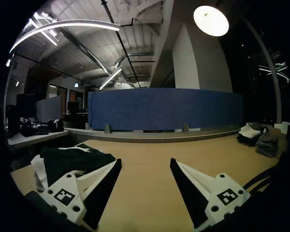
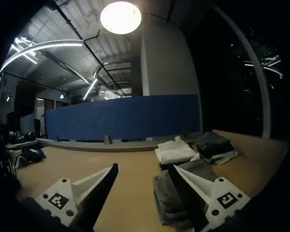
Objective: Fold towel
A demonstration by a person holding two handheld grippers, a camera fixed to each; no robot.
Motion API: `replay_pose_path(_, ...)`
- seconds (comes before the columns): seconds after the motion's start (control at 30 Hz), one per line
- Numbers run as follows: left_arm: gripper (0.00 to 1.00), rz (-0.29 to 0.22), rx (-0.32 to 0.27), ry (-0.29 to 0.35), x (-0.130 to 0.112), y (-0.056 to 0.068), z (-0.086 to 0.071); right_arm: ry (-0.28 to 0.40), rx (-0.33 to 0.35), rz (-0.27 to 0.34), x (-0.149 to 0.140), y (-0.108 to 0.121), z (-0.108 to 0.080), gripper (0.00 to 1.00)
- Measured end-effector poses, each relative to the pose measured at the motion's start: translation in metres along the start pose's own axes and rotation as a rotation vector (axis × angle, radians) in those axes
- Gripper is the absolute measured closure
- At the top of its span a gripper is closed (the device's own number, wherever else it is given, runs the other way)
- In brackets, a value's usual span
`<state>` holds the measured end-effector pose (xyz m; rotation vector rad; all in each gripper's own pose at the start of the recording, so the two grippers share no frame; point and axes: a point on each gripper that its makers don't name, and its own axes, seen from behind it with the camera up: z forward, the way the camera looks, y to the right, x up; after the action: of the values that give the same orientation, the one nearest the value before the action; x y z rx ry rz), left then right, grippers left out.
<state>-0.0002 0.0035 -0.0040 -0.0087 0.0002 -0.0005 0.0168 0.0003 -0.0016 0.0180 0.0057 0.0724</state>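
Over table [image 1: 207,149]: left gripper [image 1: 145,160], right gripper [image 2: 142,165] agape

A round ceiling lamp [image 1: 211,20] glares white over a dim room, curved light strips [image 1: 67,25] glowing at left; the tabletop [image 1: 149,174] is evenly lit, far corners fall black, and fisheye distortion bows straight lines at the edges.

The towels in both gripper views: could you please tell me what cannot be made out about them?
- Left gripper view: dark cloth, near edge hidden behind a finger of the left gripper; far towel stack too small and dim to count layers.
- Right gripper view: grey towel partly covered by a finger of the right gripper.
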Motion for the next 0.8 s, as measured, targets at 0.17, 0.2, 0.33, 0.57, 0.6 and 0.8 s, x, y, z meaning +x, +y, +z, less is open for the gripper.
replay_pose_path(0.17,0.07,0.0,0.0,0.0,0.0,0.0,0.0,-0.002,0.008,-0.013,-0.005,-0.004,0.002,0.0)
replay_pose_path(0.2,0.07,0.0,0.0,0.0,0.0,0.0,0.0,-0.001,0.008,-0.018,-0.006,-0.004,0.003,0.0)
replay_pose_path(0.33,0.07,0.0,0.0,0.0,0.0,0.0,0.0,0.003,0.002,-0.035,-0.008,-0.004,0.002,0.0)
replay_pose_path(0.57,0.07,0.0,0.0,0.0,0.0,0.0,0.0,-0.001,-0.001,-0.053,-0.017,-0.007,0.001,0.0)
replay_pose_path(0.6,0.07,0.0,0.0,0.0,0.0,0.0,0.0,-0.003,-0.001,-0.057,-0.018,-0.008,0.001,0.0)
replay_pose_path(0.8,0.07,0.0,0.0,0.0,0.0,0.0,0.0,-0.005,0.0,-0.08,-0.02,-0.012,0.003,0.0)
